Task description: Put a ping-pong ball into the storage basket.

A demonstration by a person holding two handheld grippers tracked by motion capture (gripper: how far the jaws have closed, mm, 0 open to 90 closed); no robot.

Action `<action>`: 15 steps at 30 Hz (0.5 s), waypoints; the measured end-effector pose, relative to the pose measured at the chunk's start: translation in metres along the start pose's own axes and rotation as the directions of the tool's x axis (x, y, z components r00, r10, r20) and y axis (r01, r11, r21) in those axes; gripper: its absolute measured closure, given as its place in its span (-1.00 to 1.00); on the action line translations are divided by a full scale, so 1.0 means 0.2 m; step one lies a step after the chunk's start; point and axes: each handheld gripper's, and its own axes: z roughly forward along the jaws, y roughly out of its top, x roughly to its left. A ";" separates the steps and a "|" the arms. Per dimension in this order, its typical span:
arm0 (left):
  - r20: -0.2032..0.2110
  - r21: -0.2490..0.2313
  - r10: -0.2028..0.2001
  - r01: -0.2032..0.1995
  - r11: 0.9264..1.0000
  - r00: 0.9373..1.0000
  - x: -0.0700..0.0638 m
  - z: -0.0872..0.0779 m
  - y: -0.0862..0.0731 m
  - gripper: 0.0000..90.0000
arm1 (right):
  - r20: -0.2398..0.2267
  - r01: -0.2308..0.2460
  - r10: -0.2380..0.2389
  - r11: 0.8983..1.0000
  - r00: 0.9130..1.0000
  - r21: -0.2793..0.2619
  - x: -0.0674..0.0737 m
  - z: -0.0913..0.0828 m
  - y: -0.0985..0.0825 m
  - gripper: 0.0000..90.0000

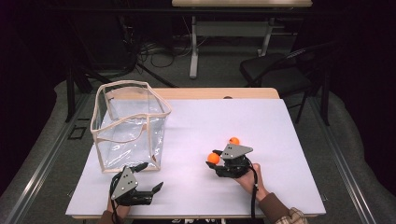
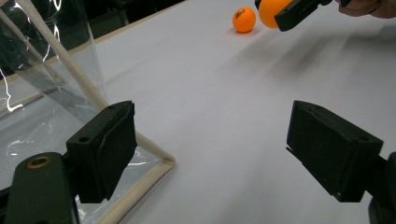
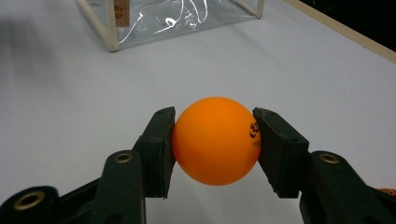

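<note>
Right claw grips one orange ping-pong ball; left claw gapes; next, probably carrying it to the clear plastic bag.

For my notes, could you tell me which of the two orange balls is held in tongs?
The nearer orange ball, clamped between the right tongs; the other ball lies free on the table beyond them.

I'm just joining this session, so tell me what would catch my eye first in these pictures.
The bright orange ball stands out, clamped between the black jaws of the right gripper near the middle of the white table. A second orange ball lies on the table just beyond it. At the left stands a clear bag with a cream rim, with the left gripper open in front of it.
</note>
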 end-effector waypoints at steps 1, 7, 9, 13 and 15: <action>-0.001 0.001 0.001 -0.001 1.000 1.000 0.00 0.00 0.00 -0.65 | -0.001 0.000 0.000 1.000 1.000 0.000 0.00 0.00 0.00 0.12; 0.000 0.000 0.000 0.000 1.000 1.000 0.00 0.00 0.00 -0.65 | -0.011 -0.004 0.004 1.000 1.000 -0.003 0.00 0.02 0.02 0.12; -0.001 0.000 -0.001 0.001 1.000 1.000 0.00 0.00 0.00 -0.65 | -0.015 -0.009 0.009 1.000 1.000 -0.006 0.00 0.03 0.02 0.12; -0.001 0.000 -0.002 0.002 1.000 1.000 0.00 0.00 0.00 -0.65 | -0.021 -0.010 0.010 1.000 1.000 -0.008 0.00 0.04 0.03 0.12; -0.003 0.001 -0.002 0.002 1.000 1.000 0.00 0.00 0.00 -0.65 | -0.020 -0.010 0.010 1.000 1.000 -0.010 0.00 0.04 0.03 0.12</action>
